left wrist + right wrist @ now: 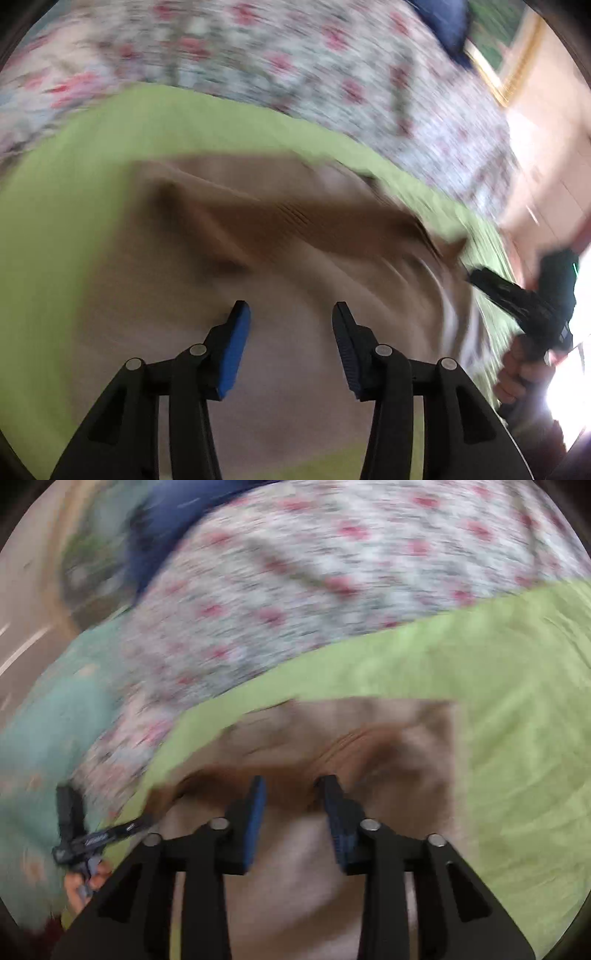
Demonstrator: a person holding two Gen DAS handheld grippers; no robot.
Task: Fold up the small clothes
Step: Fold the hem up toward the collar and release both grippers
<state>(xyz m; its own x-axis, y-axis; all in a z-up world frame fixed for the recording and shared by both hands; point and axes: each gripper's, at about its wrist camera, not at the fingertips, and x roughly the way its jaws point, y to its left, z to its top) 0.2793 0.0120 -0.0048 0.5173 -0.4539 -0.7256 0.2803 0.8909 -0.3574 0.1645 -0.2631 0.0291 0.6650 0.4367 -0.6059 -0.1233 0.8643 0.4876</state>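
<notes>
A tan small garment (229,258) lies on a light green cloth (48,229); both views are motion-blurred. It has a raised fold across its middle. My left gripper (291,314) is open just above the garment, nothing between its blue pads. My right gripper (291,786) is open over the same garment (369,738), its tips at a darker brown fold. The right gripper also shows at the right edge of the left wrist view (517,299), and the left gripper shows at the left edge of the right wrist view (85,838), each held in a hand.
The green cloth (517,720) lies on a floral bedspread (295,55) (295,572). A dark blue item (177,520) sits at the far end of the bed. A teal patterned fabric (48,720) lies at the left. A pale wall with a gold-framed picture (517,66) is at the right.
</notes>
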